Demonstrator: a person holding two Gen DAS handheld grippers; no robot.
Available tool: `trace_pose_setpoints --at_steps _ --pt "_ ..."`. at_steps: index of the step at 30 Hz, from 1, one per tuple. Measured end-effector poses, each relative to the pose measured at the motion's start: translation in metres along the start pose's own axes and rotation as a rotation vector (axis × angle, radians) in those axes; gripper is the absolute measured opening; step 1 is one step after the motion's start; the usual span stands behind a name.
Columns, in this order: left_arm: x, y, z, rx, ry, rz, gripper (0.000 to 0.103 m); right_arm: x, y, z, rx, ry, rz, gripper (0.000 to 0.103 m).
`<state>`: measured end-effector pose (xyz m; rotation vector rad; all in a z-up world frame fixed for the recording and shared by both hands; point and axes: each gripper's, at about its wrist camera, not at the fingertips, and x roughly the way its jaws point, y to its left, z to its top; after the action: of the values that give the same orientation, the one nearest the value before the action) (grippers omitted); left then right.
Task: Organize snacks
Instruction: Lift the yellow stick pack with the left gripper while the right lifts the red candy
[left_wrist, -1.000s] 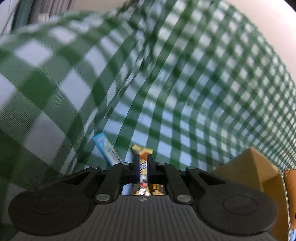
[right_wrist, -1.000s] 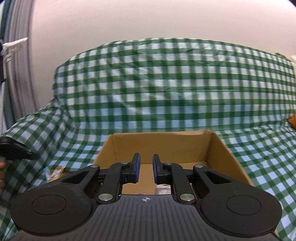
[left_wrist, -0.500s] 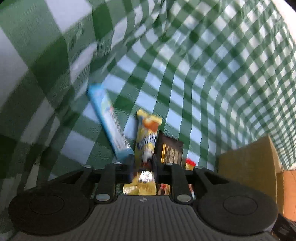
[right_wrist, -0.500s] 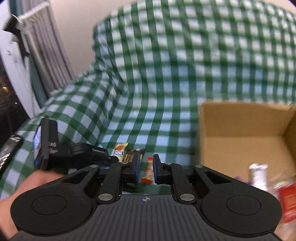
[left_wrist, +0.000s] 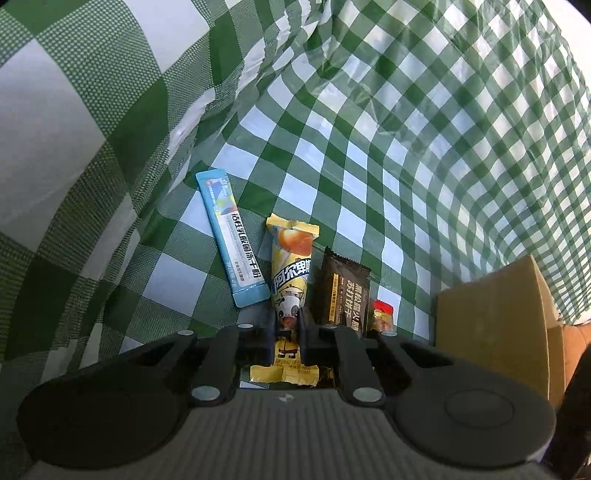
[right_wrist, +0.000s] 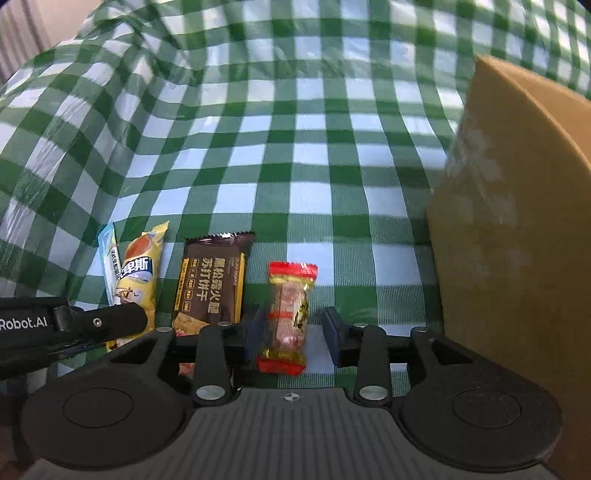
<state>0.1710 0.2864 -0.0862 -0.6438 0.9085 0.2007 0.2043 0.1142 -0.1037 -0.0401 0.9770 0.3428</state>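
Snacks are lying in a row on the checked cloth (right_wrist: 314, 155): a blue stick pack (left_wrist: 231, 236), a yellow wrapper (left_wrist: 291, 273), a brown cracker pack (right_wrist: 212, 280) and a small red-ended candy (right_wrist: 290, 314), side by side, with a cardboard box (right_wrist: 517, 258) standing just beside the candy end.

The left gripper (left_wrist: 289, 325) is sitting low over the yellow wrapper, jaws narrowed against its sides near the lower end; it looks clamped, though the contact is partly hidden by the fingers. The right gripper (right_wrist: 293, 334) is straddling the candy with jaws apart, clear gaps on both sides, nothing held.

Handling judgement: all four are light film packets, soft and a little slick. The yellow one is likely to crumple, so a hold across the filled body should be steadier than the crimped ends. The candy is short and probably firm inside; taking it across the middle band suits it. The cracker pack may be brittle, so light pressure.

The box is showing only its outer wall in both views; its contents cannot be told.
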Motion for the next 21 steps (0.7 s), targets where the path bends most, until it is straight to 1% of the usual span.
trace_pose_setpoints --at_steps 2,5,8,10,13,14,15,18,20,21 --pt "-0.002 0.000 0.000 -0.006 0.000 -0.003 0.013 -0.006 -0.003 -0.002 0.012 -0.004 0.025 0.019" --pt "-0.008 -0.002 -0.002 -0.005 -0.003 -0.004 0.013 -0.029 -0.007 -0.008 0.003 -0.030 0.030 0.019" --pt "-0.016 -0.005 -0.006 0.023 0.001 0.009 0.013 -0.061 -0.009 -0.017 -0.009 -0.047 0.072 0.019" --pt "-0.022 -0.011 -0.011 0.075 0.001 0.017 0.013 -0.082 -0.011 -0.025 -0.031 -0.052 0.099 0.019" --pt "-0.032 -0.021 -0.023 0.173 0.024 0.068 0.013 -0.116 -0.015 -0.042 -0.078 -0.048 0.148 0.019" --pt "-0.036 -0.022 -0.026 0.176 0.033 0.081 0.013 -0.126 -0.017 -0.048 -0.095 -0.051 0.166 0.019" --pt "-0.043 -0.022 -0.029 0.170 0.040 0.081 0.013 -0.137 -0.018 -0.054 -0.120 -0.053 0.186 0.019" --pt "-0.067 -0.026 -0.045 0.179 0.048 0.035 0.013 -0.166 -0.022 -0.081 -0.205 -0.056 0.235 0.019" --pt "-0.079 -0.028 -0.060 0.201 0.063 0.035 0.013 -0.181 -0.025 -0.103 -0.265 -0.062 0.257 0.019" --pt "-0.082 -0.027 -0.067 0.191 0.074 0.036 0.013 -0.187 -0.026 -0.113 -0.282 -0.068 0.263 0.019"
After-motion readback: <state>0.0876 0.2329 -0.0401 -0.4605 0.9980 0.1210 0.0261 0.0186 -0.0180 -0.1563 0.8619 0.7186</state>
